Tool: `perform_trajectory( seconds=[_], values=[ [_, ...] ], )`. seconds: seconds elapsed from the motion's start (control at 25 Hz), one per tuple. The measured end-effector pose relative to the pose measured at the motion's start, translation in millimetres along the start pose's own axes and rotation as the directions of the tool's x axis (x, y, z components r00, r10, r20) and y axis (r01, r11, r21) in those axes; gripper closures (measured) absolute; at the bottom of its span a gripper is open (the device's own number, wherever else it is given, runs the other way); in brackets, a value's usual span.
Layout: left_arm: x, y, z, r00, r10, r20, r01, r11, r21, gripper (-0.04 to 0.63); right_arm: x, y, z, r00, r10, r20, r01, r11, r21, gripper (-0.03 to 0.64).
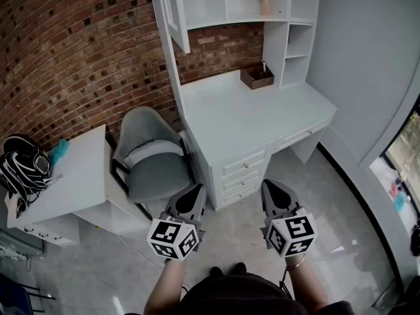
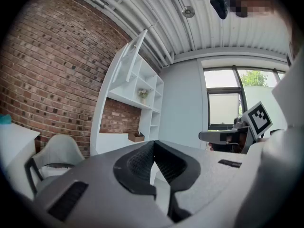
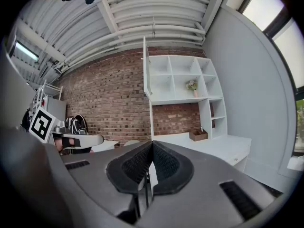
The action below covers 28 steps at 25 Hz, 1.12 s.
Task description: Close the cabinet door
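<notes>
L gripper (image 1: 194, 194) & R gripper (image 1: 272, 190) are hanging clenched, empty. Cabinet door (image 1: 176, 13) is standing open well ahead, above L gripper. Approach step; next prob needing stepping closer, pushing it shut.

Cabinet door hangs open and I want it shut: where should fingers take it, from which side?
Probably the free lower edge of the cabinet door, from the chair side: it hinges on the left post of the hutch and juts into the room.

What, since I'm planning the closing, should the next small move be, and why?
Probably step closer and raise the left hand-held gripper toward the cabinet door: it stands swung open at the hutch's upper left, and that shut gripper hangs low, far short.
</notes>
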<state>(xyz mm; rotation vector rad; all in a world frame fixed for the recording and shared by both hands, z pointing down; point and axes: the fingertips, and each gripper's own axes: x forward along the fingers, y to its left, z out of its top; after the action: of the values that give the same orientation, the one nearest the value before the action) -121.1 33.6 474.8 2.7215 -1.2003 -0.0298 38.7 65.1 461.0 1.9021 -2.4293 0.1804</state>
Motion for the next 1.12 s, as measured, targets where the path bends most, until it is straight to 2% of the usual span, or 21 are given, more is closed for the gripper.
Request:
perform_trajectory(
  seconds=[0.28,0.68,0.96,1.12],
  values=[
    [0.7,-1.3,2.9,1.000,0.001,0.002,-0.001,1.000,0.020,0.586,-0.7,7.7,0.4,0.999,0.026,0.020,-0.026,1.000,-0.002,0.617],
    [3.6,-12.5,-3.6,1.000,0.006,-0.002,-0.006,1.000,0.006,0.586,-5.6,5.1,-4.8,0.998,0.063,0.010,-0.063,0.998,0.002,0.617],
    [21.7,-17.9,5.2,0.999,0.031,0.018,-0.032,0.999,0.044,0.586,0.7,-14.1,2.2,0.996,0.085,0.037,-0.085,0.996,-0.007,0.617],
    [33.7,-13.0,28.3,0.997,0.062,0.055,-0.066,0.995,0.077,0.586,11.4,-23.5,24.9,0.992,0.108,0.070,-0.106,0.994,-0.038,0.617]
  ],
)
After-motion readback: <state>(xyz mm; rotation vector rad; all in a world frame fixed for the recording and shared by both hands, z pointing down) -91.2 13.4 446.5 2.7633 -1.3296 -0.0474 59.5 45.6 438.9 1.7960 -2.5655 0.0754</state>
